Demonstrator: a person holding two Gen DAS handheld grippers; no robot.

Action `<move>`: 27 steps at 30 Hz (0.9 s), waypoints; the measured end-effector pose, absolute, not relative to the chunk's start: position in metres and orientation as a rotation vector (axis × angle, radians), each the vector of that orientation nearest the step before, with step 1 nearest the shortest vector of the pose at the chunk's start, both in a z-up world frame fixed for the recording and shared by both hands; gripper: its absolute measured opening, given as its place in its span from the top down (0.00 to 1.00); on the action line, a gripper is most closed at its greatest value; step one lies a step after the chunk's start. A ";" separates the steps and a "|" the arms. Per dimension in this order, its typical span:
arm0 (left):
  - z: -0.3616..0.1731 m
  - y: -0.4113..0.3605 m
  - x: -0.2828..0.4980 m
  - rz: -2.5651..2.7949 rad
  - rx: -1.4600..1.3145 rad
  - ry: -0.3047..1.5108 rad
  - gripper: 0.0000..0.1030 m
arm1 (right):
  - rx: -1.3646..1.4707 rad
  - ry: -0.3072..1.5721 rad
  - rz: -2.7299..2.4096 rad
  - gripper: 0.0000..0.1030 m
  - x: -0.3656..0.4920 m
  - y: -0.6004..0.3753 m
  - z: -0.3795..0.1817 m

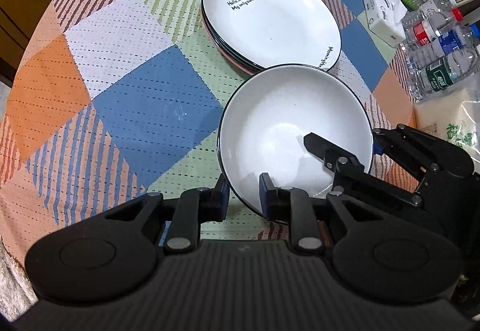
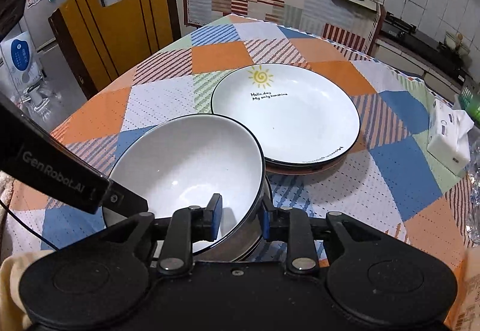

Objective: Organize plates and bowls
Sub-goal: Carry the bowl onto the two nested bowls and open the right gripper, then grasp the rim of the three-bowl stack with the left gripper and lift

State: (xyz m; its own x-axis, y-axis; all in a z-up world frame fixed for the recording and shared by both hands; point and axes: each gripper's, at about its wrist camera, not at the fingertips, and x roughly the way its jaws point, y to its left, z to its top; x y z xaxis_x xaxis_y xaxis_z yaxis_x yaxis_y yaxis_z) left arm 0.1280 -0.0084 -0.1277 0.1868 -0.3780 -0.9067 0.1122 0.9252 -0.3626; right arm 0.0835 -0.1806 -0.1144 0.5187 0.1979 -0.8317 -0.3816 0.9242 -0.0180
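Note:
A white bowl with a dark rim lies tilted on other bowls below it, near the table's front. My left gripper is shut on its near rim, one finger inside and one outside. In the right wrist view the same bowl has its right rim between the fingers of my right gripper. That gripper is open, and its inner pad stands clear of the wall. It also shows in the left wrist view as the right gripper. Behind the bowl sits a stack of plates; the top one bears a sun drawing.
A checked tablecloth covers the round table. A tissue box, several water bottles and a plastic bag crowd the right side. A wooden chair stands at the far left edge.

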 end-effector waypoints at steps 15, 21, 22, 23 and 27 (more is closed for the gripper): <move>-0.132 -0.007 0.128 -0.367 -0.207 1.304 0.83 | -0.274 0.945 0.353 0.61 0.076 -0.182 -0.110; -0.121 0.003 0.123 -0.350 -0.191 1.217 0.73 | -0.241 0.954 0.397 0.61 0.077 -0.190 -0.113; -0.119 0.006 0.123 -0.350 -0.193 1.197 0.69 | -0.234 0.944 0.416 0.60 0.075 -0.194 -0.111; -0.116 0.009 0.124 -0.352 -0.201 1.180 0.61 | -0.223 0.930 0.434 0.57 0.073 -0.198 -0.108; -0.113 0.018 0.126 -0.361 -0.234 1.134 0.53 | -0.178 0.886 0.478 0.41 0.065 -0.219 -0.102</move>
State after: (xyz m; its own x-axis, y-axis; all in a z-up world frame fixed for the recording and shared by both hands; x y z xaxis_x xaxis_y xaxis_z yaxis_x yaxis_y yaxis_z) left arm 0.1260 0.0179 -0.1129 0.3746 -0.3961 -0.8383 0.1614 0.9182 -0.3617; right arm 0.0654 -0.2194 -0.1018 0.5357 0.3263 -0.7788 -0.4710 0.8810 0.0451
